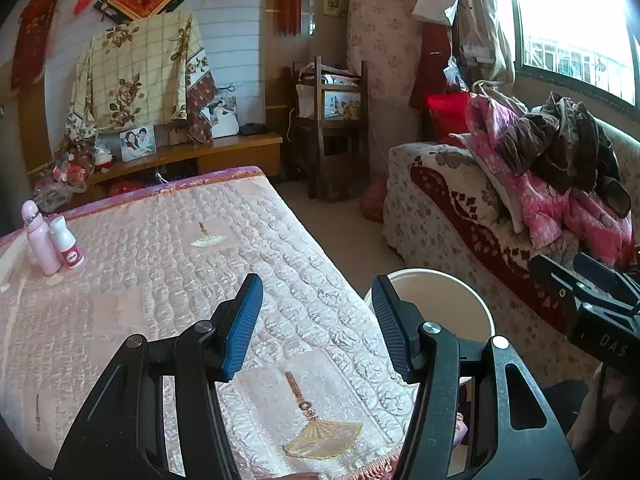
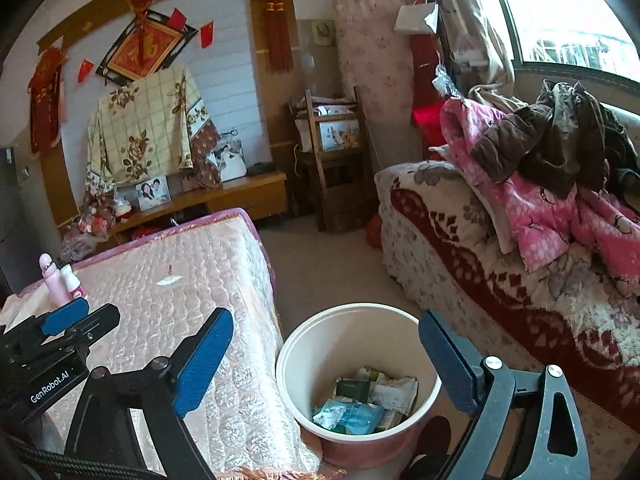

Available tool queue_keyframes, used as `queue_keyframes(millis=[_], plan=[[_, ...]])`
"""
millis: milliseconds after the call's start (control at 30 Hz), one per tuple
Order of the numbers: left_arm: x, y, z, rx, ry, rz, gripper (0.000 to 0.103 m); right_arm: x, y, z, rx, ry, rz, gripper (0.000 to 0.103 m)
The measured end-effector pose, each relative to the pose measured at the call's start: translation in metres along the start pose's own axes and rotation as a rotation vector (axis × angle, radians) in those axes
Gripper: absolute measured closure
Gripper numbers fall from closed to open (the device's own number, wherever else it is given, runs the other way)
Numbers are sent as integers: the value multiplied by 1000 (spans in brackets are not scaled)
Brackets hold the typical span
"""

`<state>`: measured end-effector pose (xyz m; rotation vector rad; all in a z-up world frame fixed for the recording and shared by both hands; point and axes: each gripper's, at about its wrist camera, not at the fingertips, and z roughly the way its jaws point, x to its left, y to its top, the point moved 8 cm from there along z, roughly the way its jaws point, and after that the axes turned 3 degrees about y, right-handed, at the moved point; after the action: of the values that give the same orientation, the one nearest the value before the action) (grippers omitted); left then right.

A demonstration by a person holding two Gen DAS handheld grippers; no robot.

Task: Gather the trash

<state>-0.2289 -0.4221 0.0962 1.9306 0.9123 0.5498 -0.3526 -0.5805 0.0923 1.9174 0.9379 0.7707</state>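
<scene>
A cream-lined, pink-sided trash bin (image 2: 296, 354) stands on the floor between the table and the sofa. It holds several wrappers (image 2: 360, 400), among them a light blue packet and green and white ones. Its rim shows in the left wrist view (image 1: 472, 292). My right gripper (image 2: 326, 344) is open and empty, held above the bin. My left gripper (image 1: 318, 320) is open and empty over the table's near right edge. Each gripper shows at the edge of the other's view.
A table with a pink quilted cloth (image 1: 160, 280) carries a pink bottle (image 1: 40, 240) and a white bottle (image 1: 68, 244) at its far left. A sofa (image 2: 480, 280) piled with clothes stands on the right. A low wooden cabinet (image 1: 224, 152) and a chair stand by the far wall.
</scene>
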Motion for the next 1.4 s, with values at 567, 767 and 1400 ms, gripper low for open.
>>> queue_keyframes(millis=[567, 767, 1400], plan=[[-4, 4, -4, -12, -1, 1, 48, 4, -2, 0, 16, -13, -14, 10], [-2, 4, -3, -10, 0, -8, 48, 8, -2, 2, 28, -10, -18, 10], [1, -1, -1, -2, -2, -5, 48, 10, -2, 5, 39, -4, -23, 10]])
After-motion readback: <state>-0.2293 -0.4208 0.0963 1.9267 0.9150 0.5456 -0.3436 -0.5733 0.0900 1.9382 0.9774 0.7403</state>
